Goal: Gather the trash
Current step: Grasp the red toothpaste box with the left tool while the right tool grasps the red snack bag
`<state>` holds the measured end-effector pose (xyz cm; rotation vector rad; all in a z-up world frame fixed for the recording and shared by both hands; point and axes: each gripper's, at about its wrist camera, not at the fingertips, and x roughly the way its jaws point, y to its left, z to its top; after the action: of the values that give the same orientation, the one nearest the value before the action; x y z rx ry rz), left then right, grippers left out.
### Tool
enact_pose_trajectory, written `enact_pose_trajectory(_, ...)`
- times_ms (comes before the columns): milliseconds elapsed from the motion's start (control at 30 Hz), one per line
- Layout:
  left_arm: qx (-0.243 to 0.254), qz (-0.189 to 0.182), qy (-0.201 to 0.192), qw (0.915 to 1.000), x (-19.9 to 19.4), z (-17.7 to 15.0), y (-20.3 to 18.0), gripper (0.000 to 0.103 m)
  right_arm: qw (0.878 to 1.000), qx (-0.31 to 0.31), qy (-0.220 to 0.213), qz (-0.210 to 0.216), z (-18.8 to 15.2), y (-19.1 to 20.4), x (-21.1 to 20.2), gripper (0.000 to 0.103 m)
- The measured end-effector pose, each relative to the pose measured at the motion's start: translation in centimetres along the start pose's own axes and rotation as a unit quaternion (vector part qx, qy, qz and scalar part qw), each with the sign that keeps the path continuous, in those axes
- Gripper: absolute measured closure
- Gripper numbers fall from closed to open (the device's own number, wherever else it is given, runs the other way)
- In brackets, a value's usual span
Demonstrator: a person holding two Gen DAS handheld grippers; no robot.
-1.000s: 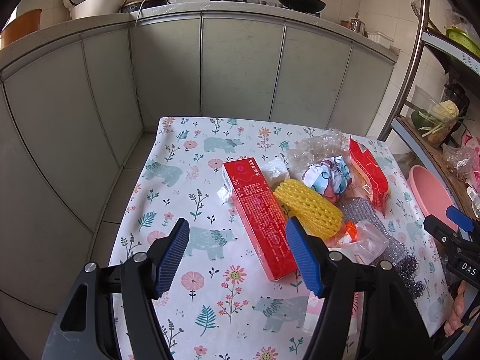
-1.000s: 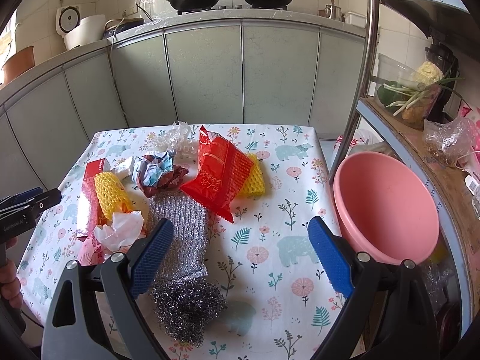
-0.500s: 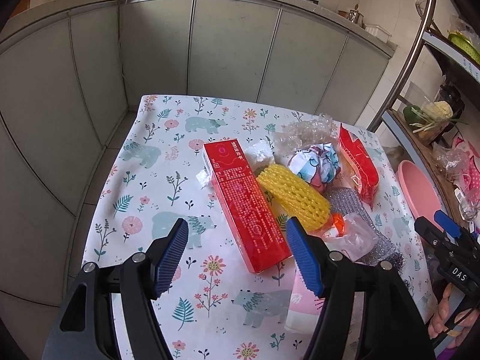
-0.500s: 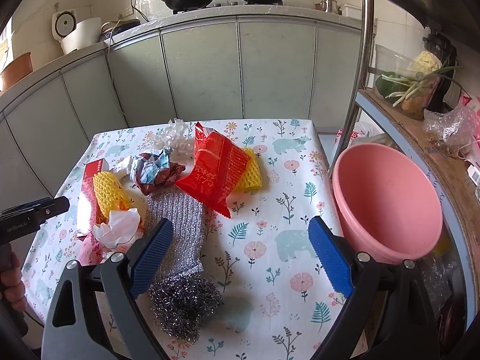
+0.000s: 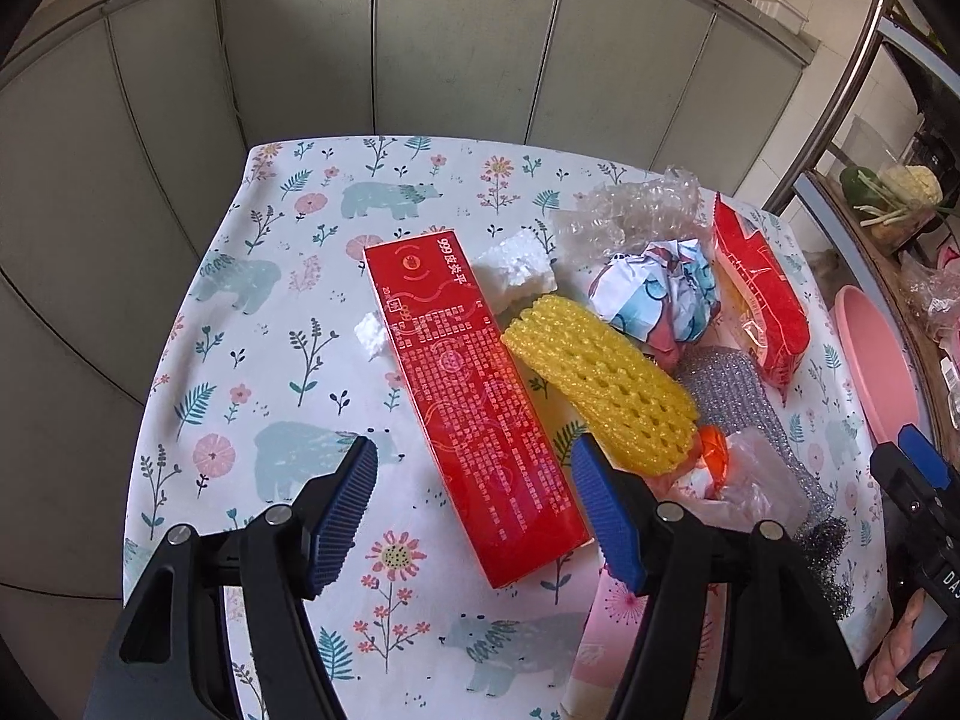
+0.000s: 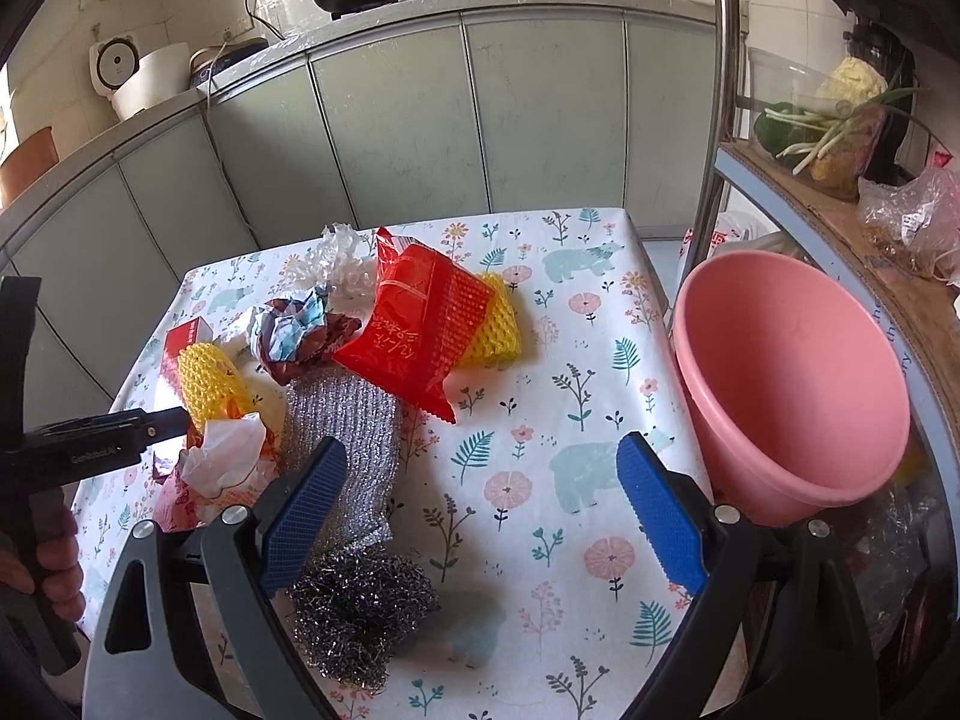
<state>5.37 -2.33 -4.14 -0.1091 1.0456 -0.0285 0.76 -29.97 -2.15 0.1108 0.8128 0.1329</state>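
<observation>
Red carton [image 5: 474,408]: one, flat on the floral tabletop [image 5: 300,312], long axis running from far-left to near-right, near end between the left tongs [image 5: 474,510]. Yellow foam nets: two, one [image 5: 600,375] touching the carton's right side, one [image 6: 495,324] under the red snack bag [image 6: 420,330]. White foam chunks: two [image 5: 519,273], [image 5: 372,333]. One crumpled wrapper [image 5: 657,294], one clear plastic wad [image 5: 636,207], one silver mesh cloth [image 6: 342,450], one steel scourer [image 6: 360,612]. One pink basin [image 6: 792,384] off the tabletop's right edge. Left tongs: wide open, holding nothing. Right tongs [image 6: 480,516]: wide open, empty, over bare cloth. Left half of the tabletop is open; trash is clustered centre to right.
</observation>
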Motion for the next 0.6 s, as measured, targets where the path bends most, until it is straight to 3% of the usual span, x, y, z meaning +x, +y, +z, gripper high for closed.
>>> enact_pose_trajectory(133,-0.007,-0.003,0.013,0.9999,0.8,0.3,0.0,0.037,1.000,0.007,0.008,0.010,0.2,-0.1,0.5,0.011)
enact_pose_trajectory(300,-0.014,-0.023,0.019,0.9994,1.1,0.2,0.3,0.053,0.999,0.018,0.014,0.030,0.9,0.1,0.9,0.011)
enact_pose_trajectory(600,-0.017,-0.032,0.002,0.9993,0.0,-0.5,1.6,0.058,0.999,0.001,0.011,0.042,3.4,2.1,2.3,0.011)
